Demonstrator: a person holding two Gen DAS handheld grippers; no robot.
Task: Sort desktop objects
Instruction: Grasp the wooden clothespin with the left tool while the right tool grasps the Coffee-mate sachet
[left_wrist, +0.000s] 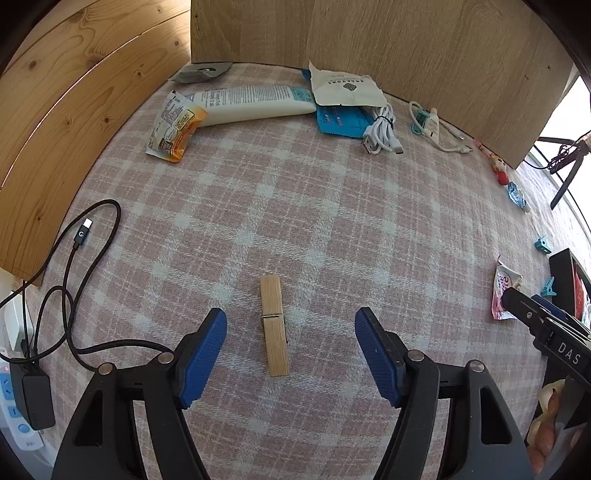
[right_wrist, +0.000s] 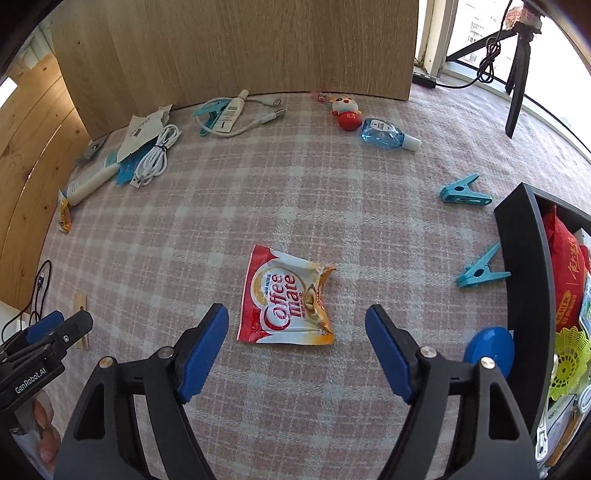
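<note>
The left tongs (left_wrist: 290, 332) stood apart and empty, pointing steeply down over the pale wooden clothespin (left_wrist: 273, 325), which lay on the pink checked worktop (left_wrist: 332, 206) between the blue pads, its long axis running straight away from them.

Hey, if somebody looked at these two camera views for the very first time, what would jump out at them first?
Probably the red Coffee mate sachet, lying flat on the pink plaid cloth just ahead of the open right claw. In the left view, a wooden clothespin lies between the open left claw's fingers, untouched. Along the wooden back wall sits a clutter of tubes, white cables and a small blue bottle.
</note>
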